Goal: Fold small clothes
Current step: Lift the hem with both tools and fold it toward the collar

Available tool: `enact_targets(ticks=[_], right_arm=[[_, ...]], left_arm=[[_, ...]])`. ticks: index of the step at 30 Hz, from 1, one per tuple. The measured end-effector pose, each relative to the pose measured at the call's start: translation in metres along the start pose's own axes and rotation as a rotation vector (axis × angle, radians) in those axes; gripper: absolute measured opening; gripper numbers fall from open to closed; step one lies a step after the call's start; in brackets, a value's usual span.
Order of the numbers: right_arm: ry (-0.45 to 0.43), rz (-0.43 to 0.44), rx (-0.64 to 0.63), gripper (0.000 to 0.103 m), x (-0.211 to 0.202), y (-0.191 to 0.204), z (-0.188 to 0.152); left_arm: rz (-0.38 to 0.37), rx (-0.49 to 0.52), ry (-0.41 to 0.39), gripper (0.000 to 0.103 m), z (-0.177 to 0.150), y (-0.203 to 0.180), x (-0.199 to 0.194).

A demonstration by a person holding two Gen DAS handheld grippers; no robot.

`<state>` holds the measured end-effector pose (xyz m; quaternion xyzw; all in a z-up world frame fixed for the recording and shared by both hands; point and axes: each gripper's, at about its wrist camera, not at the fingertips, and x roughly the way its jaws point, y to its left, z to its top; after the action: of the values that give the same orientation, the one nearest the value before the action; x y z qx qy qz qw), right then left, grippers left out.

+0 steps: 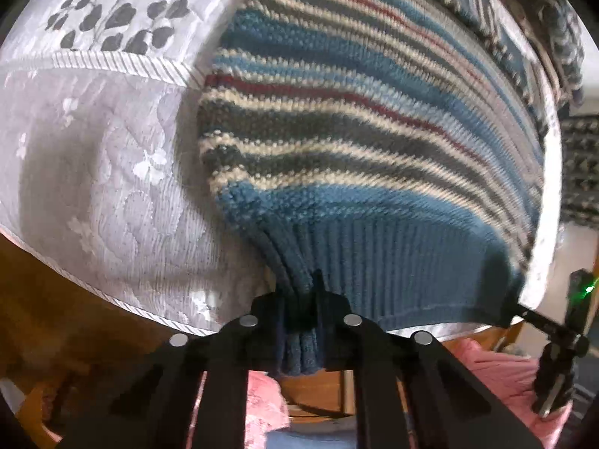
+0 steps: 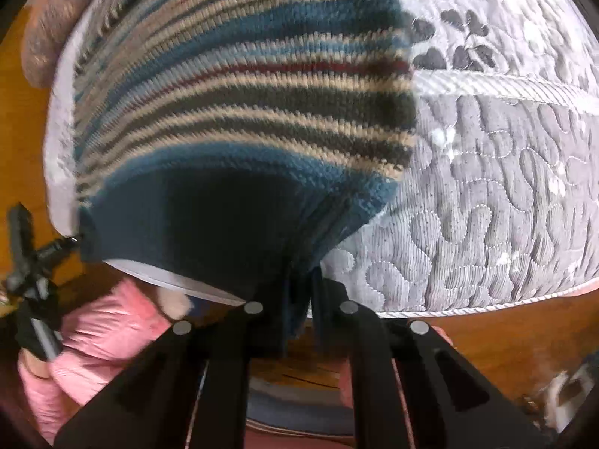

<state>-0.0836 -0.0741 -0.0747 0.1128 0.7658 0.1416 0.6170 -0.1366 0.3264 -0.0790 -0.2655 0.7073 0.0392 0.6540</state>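
A small knitted sweater with blue, cream, grey and dark red stripes lies on a quilted grey mat. My left gripper is shut on the left corner of its blue ribbed hem, which bunches between the black fingers. The same sweater fills the right wrist view. There my right gripper is shut on the hem's right corner, and the dark blue rib hangs down between its fingers. The other gripper shows at the hem's far corner in the left wrist view.
The quilted mat has a dark leaf print and a white piped edge, and rests on a brown wooden table. Pink fabric lies below the mat's near edge. More patterned cloth sits beyond the sweater.
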Motion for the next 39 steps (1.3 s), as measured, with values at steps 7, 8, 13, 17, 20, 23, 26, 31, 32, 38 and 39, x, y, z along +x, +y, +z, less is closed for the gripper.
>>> enact_targets(ticks=[7,8,13,17,20,23,26,31,32,38,39], right_arm=[[-0.180,0.211,0.027,0.007,-0.061,-0.002,0.008],[-0.200,0.232,0.024,0.007,-0.073,-0.003,0.013],[-0.278,0.272,0.029,0.007,-0.106,0.007,0.050],[-0.278,0.284,0.070,0.007,-0.113,0.002,0.086],[-0.265,0.272,0.097,0.007,-0.107,0.003,0.121],[-0.249,0.261,0.116,0.007,-0.099,-0.005,0.148],[-0.227,0.256,0.141,0.007,-0.087,-0.013,0.173],[-0.183,0.244,0.179,0.008,-0.064,-0.024,0.210],[-0.178,0.242,0.178,0.008,-0.061,-0.024,0.214],[-0.139,0.242,0.163,0.010,-0.043,-0.031,0.233],[-0.135,0.254,0.166,0.011,-0.043,-0.033,0.233]], left_arm=[[-0.175,-0.007,-0.148,0.011,0.014,-0.012,-0.045],[-0.189,0.000,-0.170,0.010,0.016,-0.015,-0.051],[-0.244,0.035,-0.307,0.010,0.050,-0.018,-0.079],[-0.264,0.021,-0.349,0.010,0.087,-0.019,-0.083],[-0.289,0.000,-0.372,0.010,0.121,-0.024,-0.079],[-0.303,-0.003,-0.388,0.010,0.154,-0.027,-0.070],[-0.275,0.008,-0.375,0.011,0.178,-0.034,-0.055],[-0.230,0.028,-0.332,0.013,0.206,-0.038,-0.030],[-0.228,0.030,-0.322,0.014,0.210,-0.038,-0.025],[-0.266,0.015,-0.262,0.016,0.229,-0.027,-0.006],[-0.284,0.012,-0.246,0.018,0.232,-0.025,-0.005]])
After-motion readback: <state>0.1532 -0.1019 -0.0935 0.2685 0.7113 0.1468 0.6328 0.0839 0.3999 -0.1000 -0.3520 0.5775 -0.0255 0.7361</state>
